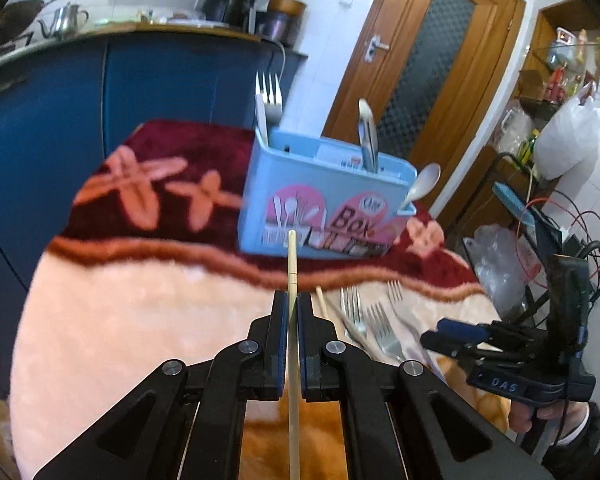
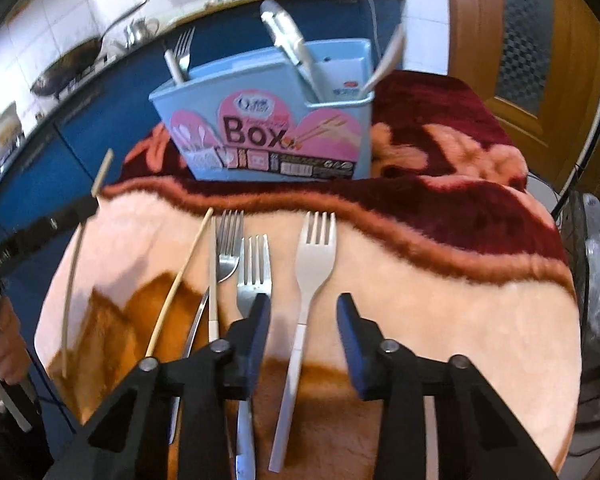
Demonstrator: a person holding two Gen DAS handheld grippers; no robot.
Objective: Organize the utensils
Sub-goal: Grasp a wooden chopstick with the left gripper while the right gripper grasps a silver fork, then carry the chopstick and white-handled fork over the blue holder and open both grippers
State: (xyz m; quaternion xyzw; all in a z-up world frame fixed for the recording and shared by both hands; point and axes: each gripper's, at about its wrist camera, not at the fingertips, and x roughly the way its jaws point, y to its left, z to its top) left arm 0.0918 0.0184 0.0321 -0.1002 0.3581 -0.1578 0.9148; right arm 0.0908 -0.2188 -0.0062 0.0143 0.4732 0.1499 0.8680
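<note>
now the left gripper (image 1: 293,300) pinches a chopstick (image 1: 292,256) — tip toward the utensil box (image 1: 320,204) — right gripper (image 2: 303,306) wide.

Three forks lie flat on the blanket: a white one (image 2: 314,256) and two steel ones (image 2: 254,276) (image 2: 228,248). There are two chopsticks, one (image 2: 180,276) lying beside the forks and one (image 1: 292,268) held in the left gripper's jaws. One blue box (image 2: 260,128) stands upright, holding one fork (image 2: 182,56), one spoon (image 1: 424,182) and one grey-handled tool (image 2: 288,36).
</note>
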